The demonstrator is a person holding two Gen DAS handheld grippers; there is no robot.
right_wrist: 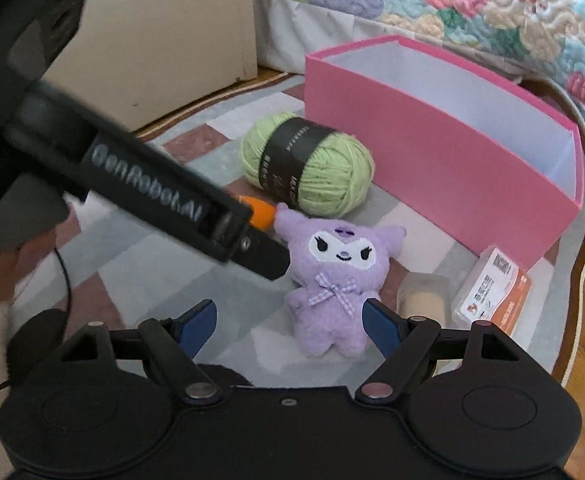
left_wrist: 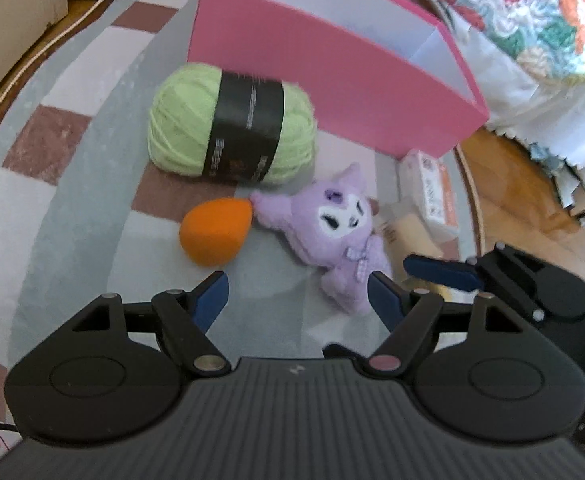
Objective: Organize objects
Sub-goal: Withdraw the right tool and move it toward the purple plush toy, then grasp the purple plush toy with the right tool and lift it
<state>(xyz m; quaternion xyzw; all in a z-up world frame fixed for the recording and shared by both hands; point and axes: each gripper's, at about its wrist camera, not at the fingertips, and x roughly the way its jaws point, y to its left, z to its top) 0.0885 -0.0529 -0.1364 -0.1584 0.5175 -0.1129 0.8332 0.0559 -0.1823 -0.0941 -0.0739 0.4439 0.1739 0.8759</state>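
Note:
A purple plush toy (left_wrist: 340, 220) (right_wrist: 338, 276) lies face up on the checked rug. Left of it are an orange egg-shaped sponge (left_wrist: 214, 230) (right_wrist: 261, 211) and a green yarn ball (left_wrist: 232, 124) (right_wrist: 312, 164) with a black band. Behind them stands an open pink box (left_wrist: 332, 76) (right_wrist: 432, 148), white inside. My left gripper (left_wrist: 298, 296) is open just short of the sponge and plush, holding nothing. My right gripper (right_wrist: 288, 316) is open low over the plush's feet, its right pad beside the plush. One of the left gripper's fingers (right_wrist: 264, 254) crosses over the sponge.
A white and orange packet (left_wrist: 432, 192) (right_wrist: 492, 296) and a small beige item (right_wrist: 422, 300) lie right of the plush, near the rug's edge. A floral quilt (right_wrist: 492, 12) hangs behind the box. A cream cabinet (right_wrist: 164, 32) stands at the back left. Wooden floor (left_wrist: 512, 208) lies beyond the rug.

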